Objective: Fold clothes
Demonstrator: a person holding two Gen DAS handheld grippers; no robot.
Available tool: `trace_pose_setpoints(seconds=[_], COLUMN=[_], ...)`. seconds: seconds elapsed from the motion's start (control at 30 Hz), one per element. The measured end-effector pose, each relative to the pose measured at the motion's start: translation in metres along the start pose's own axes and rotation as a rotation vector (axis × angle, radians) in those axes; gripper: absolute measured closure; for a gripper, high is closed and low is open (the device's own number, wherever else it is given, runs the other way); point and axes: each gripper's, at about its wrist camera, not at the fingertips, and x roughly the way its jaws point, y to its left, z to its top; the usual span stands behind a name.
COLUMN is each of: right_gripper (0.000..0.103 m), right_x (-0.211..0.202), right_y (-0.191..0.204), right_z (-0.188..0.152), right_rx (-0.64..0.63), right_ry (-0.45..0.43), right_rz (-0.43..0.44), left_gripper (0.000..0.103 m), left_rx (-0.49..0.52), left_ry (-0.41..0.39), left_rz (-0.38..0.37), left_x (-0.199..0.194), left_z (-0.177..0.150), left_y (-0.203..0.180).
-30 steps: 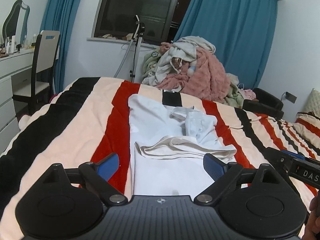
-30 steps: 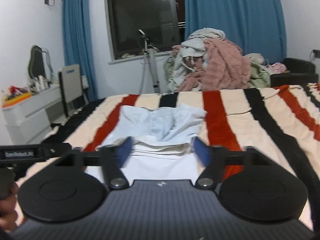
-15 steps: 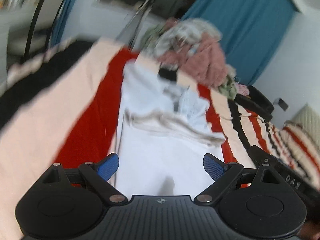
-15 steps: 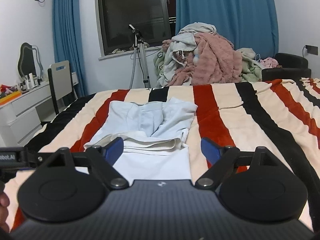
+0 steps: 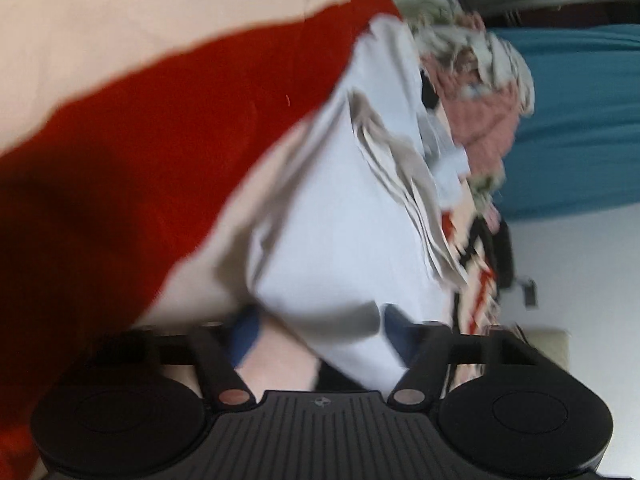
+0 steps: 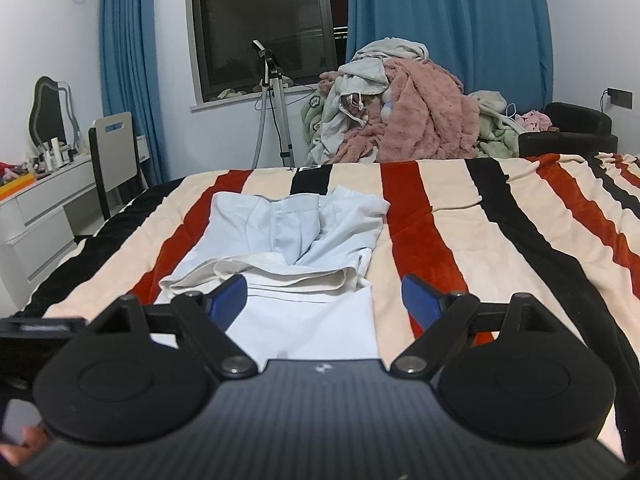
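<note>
Left wrist view, blurred and strongly rolled: we see the left gripper (image 5: 320, 330) low over the striped blanket (image 5: 152, 120), its blue fingertips (image 5: 246, 334) bracketing the near corner of the pale blue garment (image 5: 344, 220). The jaws are closing, with that corner of cloth between them; the blur does not let us say that the pads press on it. The garment's cream folded layers (image 5: 404, 176) run across its middle. Beyond it we note the heap of clothes (image 5: 480, 92) and the blue curtain (image 5: 580, 120). Right wrist view, sharp and level: the right gripper (image 6: 322, 300) hovers above the near end of the same garment (image 6: 304, 320), jaws spread wide, nothing between the pads. The left fingertip (image 6: 228, 298) overlaps the cream fold (image 6: 260, 272) in the picture; contact cannot be judged. The right fingertip sits over the blanket's red stripe (image 6: 416, 236), just beside the garment's edge. The garment lies lengthwise along the bed, far end near a black stripe. Behind the bed: clothes pile (image 6: 400, 112), tripod (image 6: 276, 100), dark window (image 6: 260, 28), chair (image 6: 116, 152), white dresser (image 6: 36, 216). A hand (image 6: 24, 440) shows at the lower left edge.
</note>
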Motion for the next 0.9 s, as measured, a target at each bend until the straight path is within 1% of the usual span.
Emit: trace_pose_setpoints(seconds=[0.03,0.07,0.1,0.2,0.27,0.33,0.47,0.5,0.6,0.63,0.67,0.73,0.77,0.8,0.83,0.87,0.9], right_gripper=[0.018,0.018,0.018,0.017,0.017,0.016,0.017,0.016,0.018,0.021,0.032,0.041,0.05,0.057,0.061,0.069,0.074], right_x=[0.0,0.0,0.0,-0.001,0.001,0.009,0.036,0.039,0.047,0.048,0.049,0.048,0.047,0.049,0.051,0.052,0.052], right_y=[0.0,0.001,0.001,-0.002,-0.012,-0.027,-0.044,-0.045,-0.046,-0.051,-0.055,-0.07,-0.078,-0.082,-0.085,-0.083,-0.081], right_z=[0.0,-0.001,-0.001,-0.002,-0.004,-0.011,-0.049,-0.056,-0.076,-0.08,-0.082,-0.088,-0.091,-0.093,-0.095,-0.095,-0.094], right_rx=[-0.001,-0.003,-0.004,0.03,0.158,0.365,0.786,0.833,0.938,0.947,0.951,0.988,1.007,1.022,1.036,1.02,0.999], right_ry=[0.001,0.002,0.002,0.014,0.06,0.156,0.39,0.415,0.472,0.46,0.443,0.388,0.359,0.35,0.344,0.334,0.324], right_rz=[-0.003,-0.007,-0.01,0.0,0.067,0.204,0.489,0.496,0.477,0.434,0.385,0.261,0.198,0.184,0.178,0.174,0.171], left_gripper=[0.071,0.083,0.09,0.094,0.095,0.095,0.095,0.095,0.095,0.095,0.095,0.095,0.096,0.096,0.096,0.096,0.096], left_rx=[0.011,0.019,0.018,0.017,0.029,0.041,0.054,0.053,0.031,0.027,0.026,0.035,0.041,0.046,0.049,0.052,0.068], left_ry=[-0.021,-0.038,-0.05,-0.081,-0.093,-0.103,-0.104,-0.104,-0.101,-0.103,-0.106,-0.122,-0.131,-0.139,-0.143,-0.146,-0.155], left_rz=[0.012,0.022,0.018,-0.006,-0.015,-0.015,-0.003,-0.003,-0.012,-0.016,-0.02,-0.039,-0.048,-0.058,-0.063,-0.067,-0.072], left_x=[0.0,0.001,-0.001,-0.007,-0.01,-0.014,-0.017,-0.017,-0.017,-0.018,-0.018,-0.017,-0.016,-0.015,-0.014,-0.012,-0.012], left_z=[0.0,0.0,-0.001,-0.003,-0.004,-0.005,-0.003,-0.003,-0.003,-0.003,-0.002,-0.002,-0.002,-0.002,-0.001,0.0,-0.001], left_y=[-0.001,-0.001,-0.002,-0.003,-0.007,-0.01,-0.013,-0.012,-0.008,-0.007,-0.007,-0.006,-0.005,-0.005,-0.004,-0.003,-0.004])
